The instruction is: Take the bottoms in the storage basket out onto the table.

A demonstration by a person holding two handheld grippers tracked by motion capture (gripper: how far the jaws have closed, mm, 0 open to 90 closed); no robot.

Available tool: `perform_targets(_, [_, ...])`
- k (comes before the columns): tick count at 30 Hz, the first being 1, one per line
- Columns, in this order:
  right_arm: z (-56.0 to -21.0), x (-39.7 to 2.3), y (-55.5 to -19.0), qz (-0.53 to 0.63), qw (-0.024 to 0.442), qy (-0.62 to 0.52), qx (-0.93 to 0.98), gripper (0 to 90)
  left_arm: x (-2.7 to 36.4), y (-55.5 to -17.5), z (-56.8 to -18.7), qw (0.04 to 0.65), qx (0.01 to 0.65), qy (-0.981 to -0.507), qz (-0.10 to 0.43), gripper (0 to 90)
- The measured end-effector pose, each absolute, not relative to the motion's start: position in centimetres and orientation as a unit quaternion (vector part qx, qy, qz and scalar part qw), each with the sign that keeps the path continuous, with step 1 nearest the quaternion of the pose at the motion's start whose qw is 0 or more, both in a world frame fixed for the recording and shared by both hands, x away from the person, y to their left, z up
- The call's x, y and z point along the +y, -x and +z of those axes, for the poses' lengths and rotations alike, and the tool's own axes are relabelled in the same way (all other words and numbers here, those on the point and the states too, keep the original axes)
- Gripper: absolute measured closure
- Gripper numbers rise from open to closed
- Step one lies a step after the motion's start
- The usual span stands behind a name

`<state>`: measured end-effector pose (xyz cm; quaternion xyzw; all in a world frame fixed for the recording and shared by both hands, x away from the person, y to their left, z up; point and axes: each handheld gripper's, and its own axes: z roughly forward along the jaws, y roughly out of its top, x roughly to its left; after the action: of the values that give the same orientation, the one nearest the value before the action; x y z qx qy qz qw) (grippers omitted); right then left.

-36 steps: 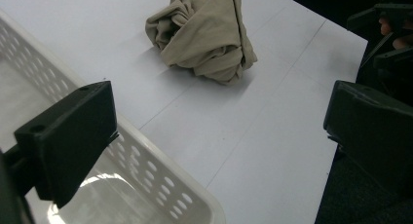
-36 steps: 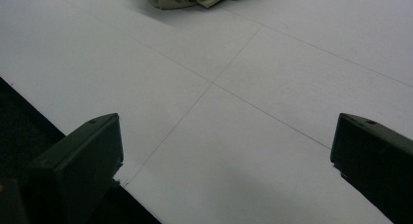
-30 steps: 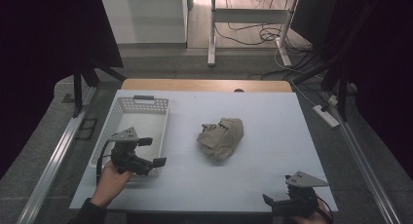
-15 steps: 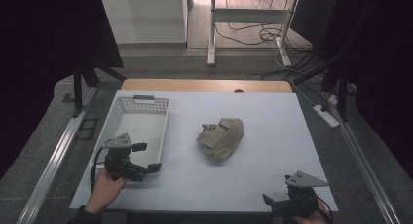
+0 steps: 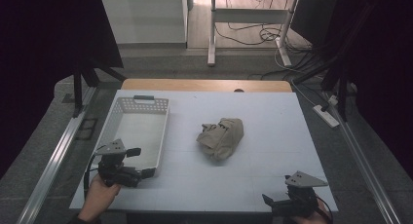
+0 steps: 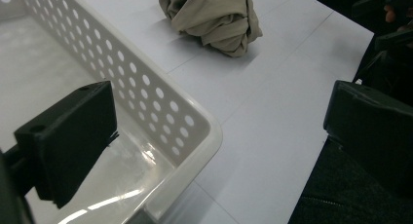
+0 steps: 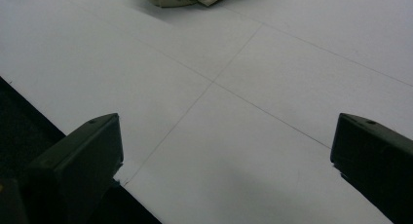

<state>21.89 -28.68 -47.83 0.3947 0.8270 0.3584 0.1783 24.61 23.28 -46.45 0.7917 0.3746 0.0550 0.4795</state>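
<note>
Two tools wide open, empty: left tool [image 5: 138, 163] over basket [image 5: 139, 104] corner, right tool [image 5: 278, 203] at counter [image 5: 272, 136] edge. Crumpled cloth [image 5: 221, 136] ahead between them; soft, light, pinch top fold.

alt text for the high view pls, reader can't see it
A crumpled beige cloth lies near the middle of a white table, apart from an empty white perforated basket at its left. The left gripper, open, is held at the basket's near right corner; the right gripper, open, sits at the table's near right edge.
</note>
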Motion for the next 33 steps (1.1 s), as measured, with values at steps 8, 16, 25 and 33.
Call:
perform_targets(8, [-47.8, -28.7, -21.9, 0.357, 0.179, -0.394, 0.828, 0.0, 23.9, -23.7, -46.7, 0.478, 0.382, -0.789, 0.061, 0.0])
perform_targets(16, [-47.8, -28.6, -21.9, 0.356, 0.179, -0.394, 0.829, 0.0, 24.9, -22.7, -47.1, 0.472, 0.395, -0.786, 0.06, 0.0])
perform_targets(25, [-47.9, -28.6, -21.9, 0.356, 0.178, -0.394, 0.828, 0.0, 25.6, -21.4, -47.4, 0.459, 0.402, -0.788, 0.08, 0.0])
perform_targets(33, [-47.9, -28.6, -21.9, 0.355, 0.177, -0.393, 0.83, 0.0, 26.3, -20.4, -47.7, 0.457, 0.413, -0.783, 0.086, 0.0])
